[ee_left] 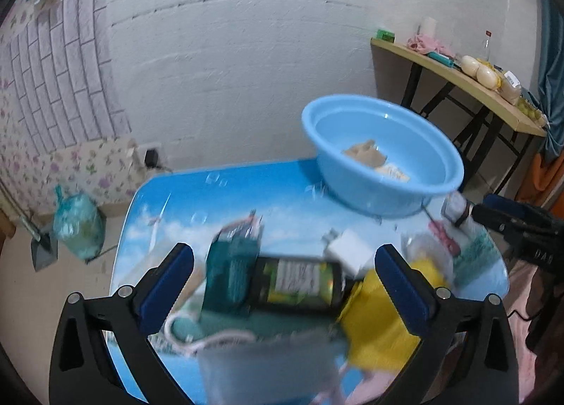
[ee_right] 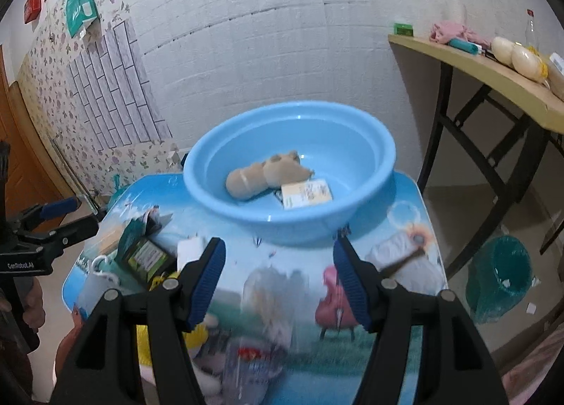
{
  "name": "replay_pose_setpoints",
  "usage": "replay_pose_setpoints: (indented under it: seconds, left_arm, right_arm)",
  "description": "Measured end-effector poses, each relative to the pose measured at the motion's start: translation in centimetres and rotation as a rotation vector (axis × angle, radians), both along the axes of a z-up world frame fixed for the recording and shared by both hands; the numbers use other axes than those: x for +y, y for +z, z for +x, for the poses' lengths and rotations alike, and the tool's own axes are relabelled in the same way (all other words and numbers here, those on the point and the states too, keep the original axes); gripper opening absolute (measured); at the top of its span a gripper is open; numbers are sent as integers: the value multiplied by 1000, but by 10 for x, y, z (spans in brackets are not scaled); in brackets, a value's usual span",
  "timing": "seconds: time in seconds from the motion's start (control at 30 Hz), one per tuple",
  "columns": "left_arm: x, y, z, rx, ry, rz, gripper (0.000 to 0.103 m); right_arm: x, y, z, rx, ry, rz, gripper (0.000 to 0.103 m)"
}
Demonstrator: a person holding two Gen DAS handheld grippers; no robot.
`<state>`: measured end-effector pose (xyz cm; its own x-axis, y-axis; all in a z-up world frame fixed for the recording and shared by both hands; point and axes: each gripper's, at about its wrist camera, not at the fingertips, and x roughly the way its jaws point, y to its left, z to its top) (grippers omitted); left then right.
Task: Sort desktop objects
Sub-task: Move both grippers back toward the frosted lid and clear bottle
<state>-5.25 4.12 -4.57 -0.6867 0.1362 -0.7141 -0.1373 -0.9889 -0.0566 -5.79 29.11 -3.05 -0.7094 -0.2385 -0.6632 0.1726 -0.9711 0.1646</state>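
A light blue basin stands at the far side of the small picture-printed table; it also shows in the left wrist view. In it lie a tan plush toy and a small card box. My left gripper is open, above a dark box with a yellow-green label, a teal packet, a white charger and a yellow item. My right gripper is open over blurred clear plastic items near the table's front.
A wooden side table with clutter stands at the right. A teal waste bin is on the floor beneath it. A tied teal bag sits on the floor at the left. A clear bottle lies beside the basin.
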Motion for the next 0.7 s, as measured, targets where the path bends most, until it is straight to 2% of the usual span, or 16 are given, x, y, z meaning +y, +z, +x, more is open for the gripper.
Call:
replay_pose_setpoints:
  seconds: [0.3,0.7]
  left_arm:
    - [-14,-28,46,-49,-7,-19,103]
    - [-38,-55,76,-87,24,-43,103]
  right_arm:
    - [-4,-17,37,-57,-8,20,63]
    - [-6,-43,64,-134,-4,67,63]
